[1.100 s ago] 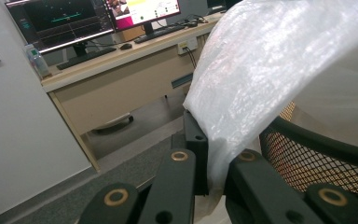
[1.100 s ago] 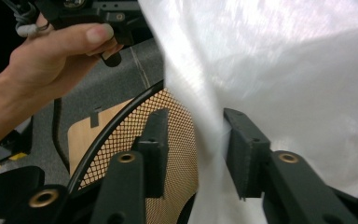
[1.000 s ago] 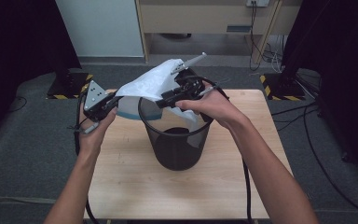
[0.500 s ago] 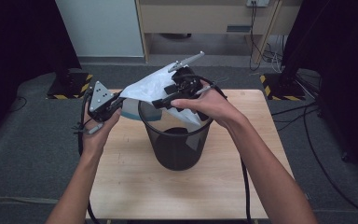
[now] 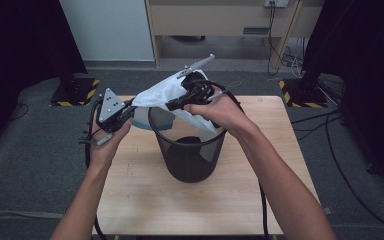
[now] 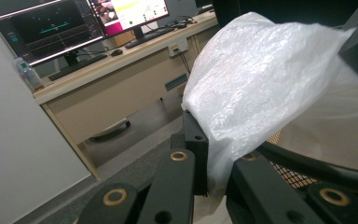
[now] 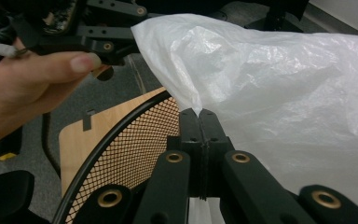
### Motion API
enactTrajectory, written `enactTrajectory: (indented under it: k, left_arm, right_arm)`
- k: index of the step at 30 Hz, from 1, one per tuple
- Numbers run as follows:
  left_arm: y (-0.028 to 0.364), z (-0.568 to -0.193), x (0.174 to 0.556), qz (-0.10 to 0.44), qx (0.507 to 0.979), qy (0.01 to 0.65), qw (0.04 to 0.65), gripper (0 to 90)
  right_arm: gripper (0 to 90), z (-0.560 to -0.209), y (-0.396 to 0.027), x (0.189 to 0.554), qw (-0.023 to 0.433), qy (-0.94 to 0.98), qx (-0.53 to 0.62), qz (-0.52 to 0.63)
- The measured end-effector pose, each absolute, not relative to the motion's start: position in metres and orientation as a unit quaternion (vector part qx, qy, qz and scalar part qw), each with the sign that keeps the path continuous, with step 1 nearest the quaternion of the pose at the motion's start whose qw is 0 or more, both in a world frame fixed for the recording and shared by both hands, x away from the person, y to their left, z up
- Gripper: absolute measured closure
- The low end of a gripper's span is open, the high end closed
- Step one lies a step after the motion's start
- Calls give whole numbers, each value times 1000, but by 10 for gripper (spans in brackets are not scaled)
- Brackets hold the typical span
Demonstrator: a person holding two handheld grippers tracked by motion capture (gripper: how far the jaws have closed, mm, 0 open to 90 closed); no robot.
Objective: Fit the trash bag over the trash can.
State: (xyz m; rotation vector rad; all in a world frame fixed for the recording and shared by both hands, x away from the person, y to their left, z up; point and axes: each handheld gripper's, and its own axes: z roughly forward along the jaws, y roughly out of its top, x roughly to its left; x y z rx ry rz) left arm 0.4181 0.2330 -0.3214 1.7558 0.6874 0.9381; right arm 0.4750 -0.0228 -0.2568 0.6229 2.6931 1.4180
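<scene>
A light wooden table (image 5: 145, 200) stands on grey carpet, and on it sits an upright black wire-mesh wastebasket (image 5: 190, 152), mouth facing up. Stretched above its rim is a thin white plastic bag (image 5: 162, 92), its long axis running from the left rim up and away toward the far right, with one end draping down into the basket. The left gripper (image 6: 214, 172), held by the person's left hand (image 5: 105, 142) just beside the left rim, is clamped on the bag's edge. The right gripper (image 7: 199, 116), in the right hand (image 5: 220, 107) over the far rim, has its jaws pressed together, pinching another fold of the bag.
</scene>
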Motion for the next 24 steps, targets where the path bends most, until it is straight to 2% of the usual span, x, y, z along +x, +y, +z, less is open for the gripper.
enactTrajectory:
  k: [19, 21, 24]
  left_arm:
    - [237, -352, 424, 377, 734, 301, 477, 748]
    - [239, -355, 425, 367, 738, 298, 482, 759]
    - [242, -356, 423, 360, 738, 298, 486, 853]
  right_arm:
    - [900, -248, -42, 475, 3, 856, 201, 477]
    - [900, -248, -44, 475, 3, 856, 203, 476]
    - [900, -249, -47, 475, 3, 858, 203, 471]
